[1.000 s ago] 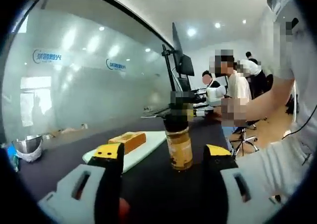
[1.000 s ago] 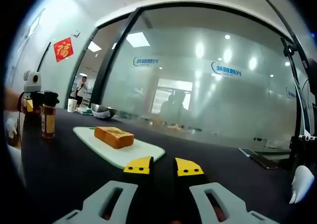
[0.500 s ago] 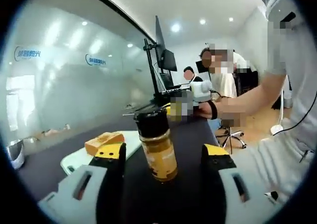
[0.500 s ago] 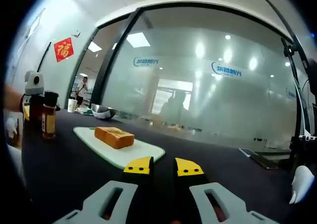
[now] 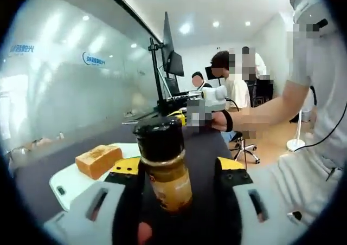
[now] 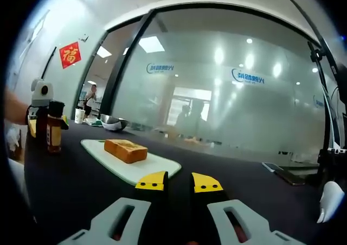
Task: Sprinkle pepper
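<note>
Left tongs [image 5: 179, 172] stand spread around the upright pepper jar [image 5: 164, 166] on the table [image 5: 203, 142], toast [image 5: 97, 159] on a board [image 5: 68, 180] leftward. Right tongs [image 6: 179, 181] sit nearly closed, empty; a red sign [image 6: 69, 53] shows there.

My left claw [image 5: 179, 172] has the pepper jar [image 5: 164, 166] standing between its jaws, blocking the centre. In my right gripper view, bare dark worktop [image 6: 81, 182] lies lower left; the white board [image 6: 133, 166] carrying toast [image 6: 125, 149] stands mid-frame.
</note>
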